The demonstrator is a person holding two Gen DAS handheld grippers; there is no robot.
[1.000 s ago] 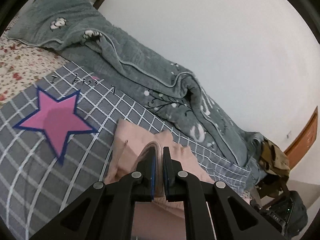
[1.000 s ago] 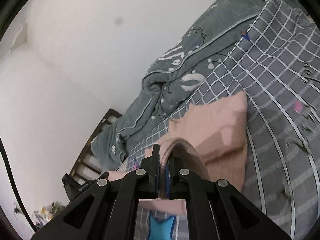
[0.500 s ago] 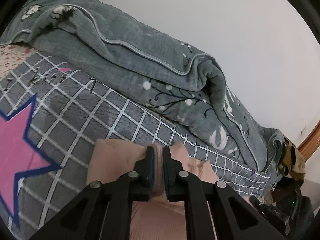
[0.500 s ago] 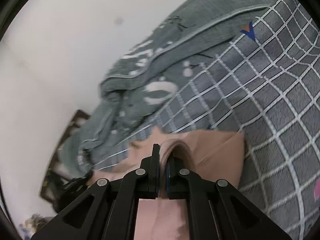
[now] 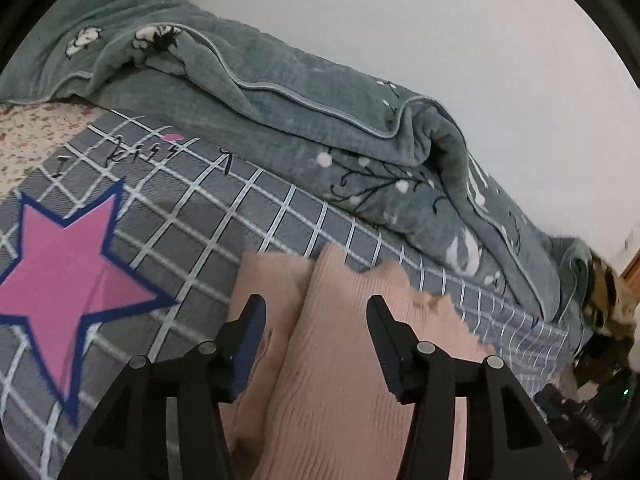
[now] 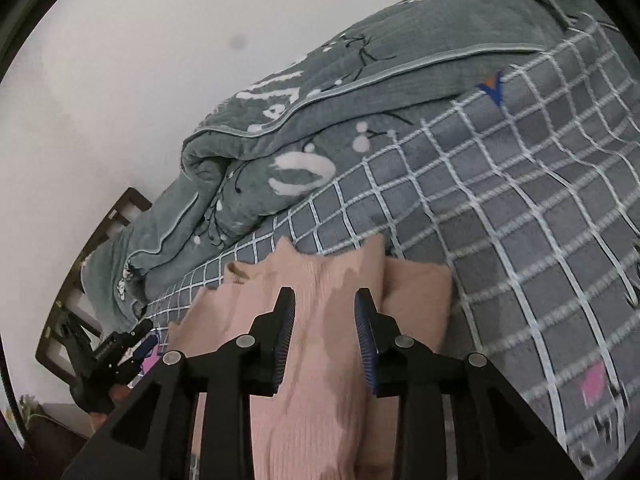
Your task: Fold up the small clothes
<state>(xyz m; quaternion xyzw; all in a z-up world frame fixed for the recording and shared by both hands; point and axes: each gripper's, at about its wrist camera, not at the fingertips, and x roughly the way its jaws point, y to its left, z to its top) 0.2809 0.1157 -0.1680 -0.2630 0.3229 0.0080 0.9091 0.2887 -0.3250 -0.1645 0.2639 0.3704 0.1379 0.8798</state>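
Left wrist view: left gripper [image 5: 316, 326] spread wide above a pink ribbed garment [image 5: 344, 380], nothing pinched between the tongs. Right wrist view, same story — right gripper [image 6: 325, 328] with tongs apart, pink garment [image 6: 316, 360] lying loose beneath, one layer doubled over another. Looks like one fold laid down and let go; edges ragged and uneven along the far side, so probably a further fold or some smoothing left. Garment resting on a grey checked bedspread [image 5: 224, 220] with a pink star [image 5: 60, 268] printed well to its left. Beyond, against a plain white wall [image 5: 440, 32], a bunched grey-green quilt [image 5: 304, 120]. Dark wooden bed frame [image 6: 104, 232] at one end; some floral sheet [image 5: 28, 136] at the other — room otherwise hard to read.
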